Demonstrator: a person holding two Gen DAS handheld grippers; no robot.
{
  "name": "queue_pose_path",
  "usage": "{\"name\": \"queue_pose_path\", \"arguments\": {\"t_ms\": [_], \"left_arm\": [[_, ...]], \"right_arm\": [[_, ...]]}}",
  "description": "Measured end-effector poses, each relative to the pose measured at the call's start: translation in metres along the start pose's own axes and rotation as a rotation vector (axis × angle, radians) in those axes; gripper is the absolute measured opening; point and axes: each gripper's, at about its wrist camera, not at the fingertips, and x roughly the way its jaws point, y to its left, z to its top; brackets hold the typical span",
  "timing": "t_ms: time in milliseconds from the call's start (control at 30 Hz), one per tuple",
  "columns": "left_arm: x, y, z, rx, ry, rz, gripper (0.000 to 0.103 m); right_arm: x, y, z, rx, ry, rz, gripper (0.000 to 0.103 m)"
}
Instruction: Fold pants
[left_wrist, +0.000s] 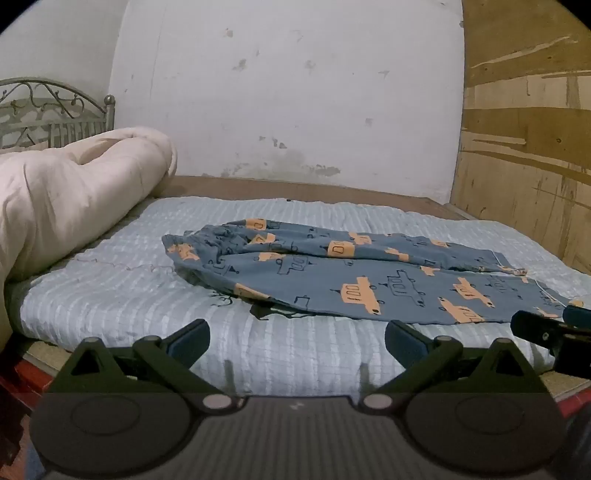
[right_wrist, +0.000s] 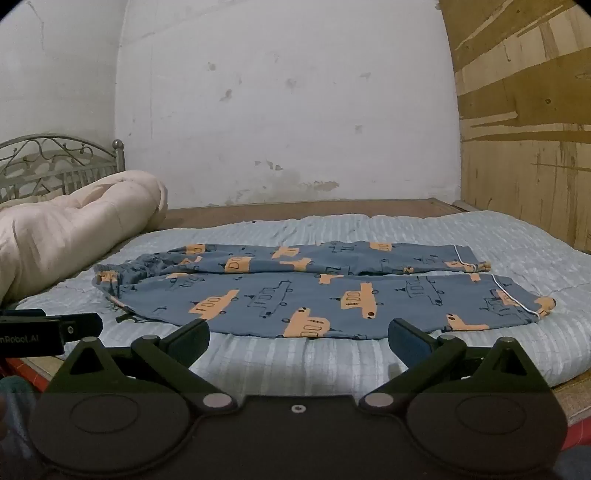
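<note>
Blue pants (left_wrist: 332, 280) (right_wrist: 295, 295) with an orange vehicle print lie spread across the bed, waistband to the left and both legs running right side by side. My left gripper (left_wrist: 297, 338) hovers open over the near edge of the bedding, short of the pants. My right gripper (right_wrist: 299, 338) is open too, just before the near leg's edge, with nothing between its fingers. In the left wrist view the right gripper's finger (left_wrist: 539, 328) shows at the far right, near the leg cuffs. In the right wrist view part of the left gripper (right_wrist: 51, 328) shows at the left edge.
The pants rest on a light blue ribbed quilt (left_wrist: 110, 288) (right_wrist: 480, 354). A rolled cream duvet (left_wrist: 74, 192) (right_wrist: 66, 229) lies at the left by a metal headboard (right_wrist: 55, 162). A white wall stands behind, a plywood panel (left_wrist: 528, 147) at the right.
</note>
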Motion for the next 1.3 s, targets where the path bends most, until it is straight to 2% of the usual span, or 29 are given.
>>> {"name": "queue_pose_path", "arguments": {"t_ms": [1300], "left_arm": [[-0.0003,-0.0039,0.0002,0.005,-0.002,-0.010,0.102]], "right_arm": [[-0.0006,-0.0008,-0.0002,0.006,-0.004,0.003,0.102]]}}
